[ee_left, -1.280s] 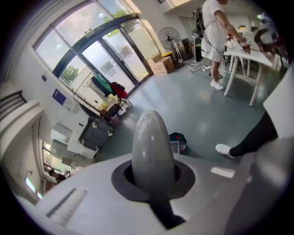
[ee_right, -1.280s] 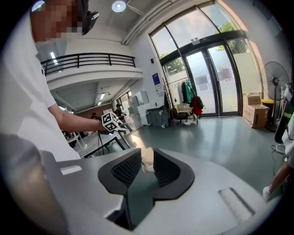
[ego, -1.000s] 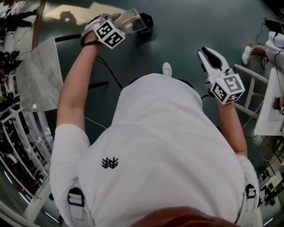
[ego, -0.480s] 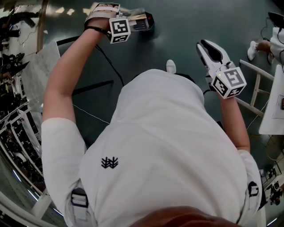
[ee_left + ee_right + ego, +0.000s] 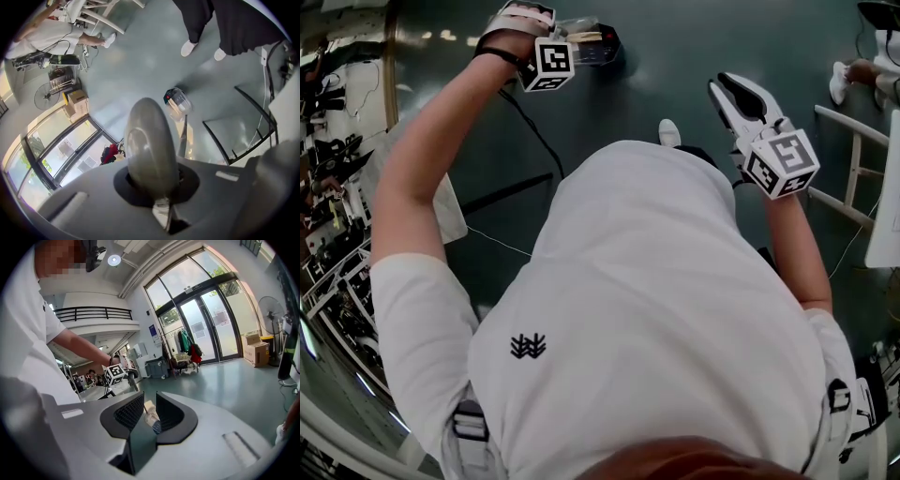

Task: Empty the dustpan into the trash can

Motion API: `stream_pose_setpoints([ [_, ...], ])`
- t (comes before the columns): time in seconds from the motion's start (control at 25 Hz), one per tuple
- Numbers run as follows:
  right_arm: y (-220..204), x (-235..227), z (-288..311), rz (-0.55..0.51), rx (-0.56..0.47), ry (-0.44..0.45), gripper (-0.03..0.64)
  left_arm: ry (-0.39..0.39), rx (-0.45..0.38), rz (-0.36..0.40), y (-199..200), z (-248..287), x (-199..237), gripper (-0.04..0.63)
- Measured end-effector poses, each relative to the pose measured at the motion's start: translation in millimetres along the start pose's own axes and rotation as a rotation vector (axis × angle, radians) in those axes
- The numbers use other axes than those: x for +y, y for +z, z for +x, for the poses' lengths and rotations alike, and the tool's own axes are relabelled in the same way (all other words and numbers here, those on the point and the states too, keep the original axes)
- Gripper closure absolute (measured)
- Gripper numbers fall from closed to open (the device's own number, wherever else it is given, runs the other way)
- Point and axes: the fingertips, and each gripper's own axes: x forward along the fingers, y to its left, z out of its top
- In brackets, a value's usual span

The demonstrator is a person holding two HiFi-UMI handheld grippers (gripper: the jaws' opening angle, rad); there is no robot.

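The left gripper [image 5: 551,52] has swung further out, clamped on the handle of the dustpan [image 5: 579,39] so it hangs beside the trash can [image 5: 611,43] for tipping, while the right gripper [image 5: 733,92] waits aside, jaws apart and empty.

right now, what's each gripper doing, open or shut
left gripper: jaws shut on the dustpan handle
right gripper: jaws open, nothing between them
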Motion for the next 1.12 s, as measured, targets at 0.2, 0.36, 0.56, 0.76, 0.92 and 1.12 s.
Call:
stream_pose_setpoints([
  [0.2, -2, -5, 2, 0.012, -0.023, -0.008, 0.549, -0.029, 0.02, 0.118, 12, -6, 12, 0.54],
  [0.36, -4, -15, 6, 0.027, -0.048, -0.013, 0.549, -0.05, 0.025, 0.183, 22, -6, 19, 0.54],
  [0.56, -4, -17, 3, 0.054, -0.07, -0.019, 0.549, -0.064, 0.037, 0.243, 21, -12, 26, 0.54],
  [0.76, -6, -21, 1, 0.064, -0.078, -0.013, 0.549, -0.112, 0.053, 0.279, 28, -18, 33, 0.54],
  [0.92, -5, -27, 1, 0.081, -0.088, -0.02, 0.549, -0.123, 0.054, 0.326, 35, -20, 47, 0.54],
  [1.12, -9, -32, -4, 0.091, -0.1, -0.03, 0.549, -0.186, 0.064, 0.299, 33, -22, 41, 0.54],
])
